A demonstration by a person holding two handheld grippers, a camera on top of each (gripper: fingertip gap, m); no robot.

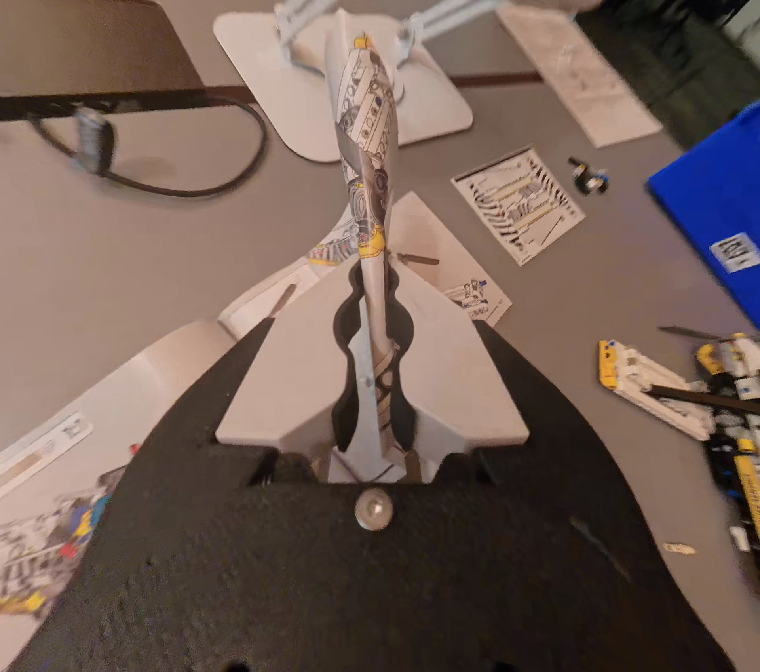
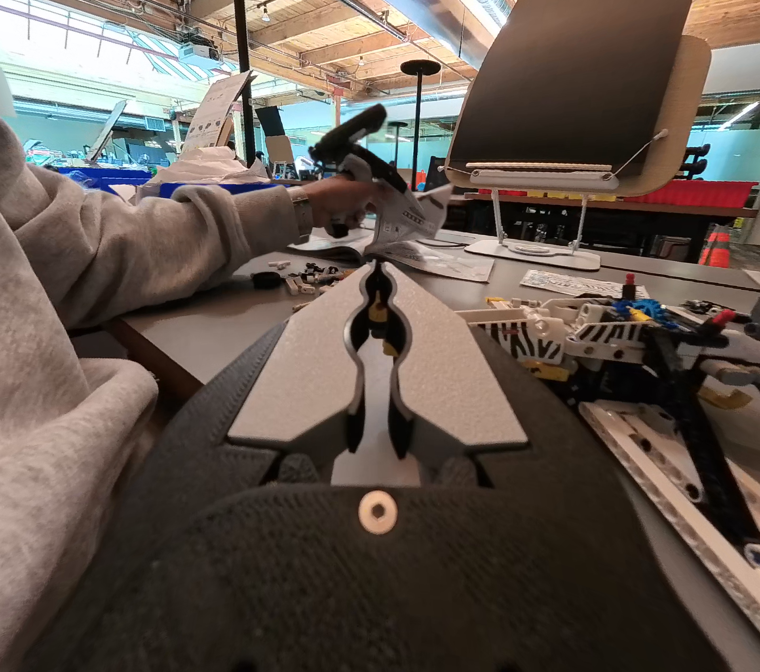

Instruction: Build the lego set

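Observation:
My left gripper [image 1: 372, 273] is shut on a page of the instruction booklet [image 1: 366, 142]. The page stands edge-on and curls up between the fingers, above the open booklet [image 1: 427, 241] on the grey table. In the right wrist view a hand holds this gripper [image 2: 370, 175] over the booklet, with the page [image 2: 411, 216] lifted. My right gripper [image 2: 376, 269] is shut with its tips together, and a small yellow and black lego piece [image 2: 377, 317] sits in the hollow between its fingers. The half-built white, black and yellow lego model [image 2: 575, 339] lies just to its right; it also shows in the left wrist view [image 1: 674, 393].
A white book stand [image 2: 534, 253] holding a dark board stands at the back of the table. A sticker sheet [image 1: 518, 206], a small sub-assembly [image 1: 590, 177] and a blue bin [image 1: 715, 208] lie to the right. Several loose pieces [image 2: 304, 278] lie near the sleeve. A black cable [image 1: 230, 183] lies at the left. The gap from one gripper's tips to the other's is roughly 40 cm.

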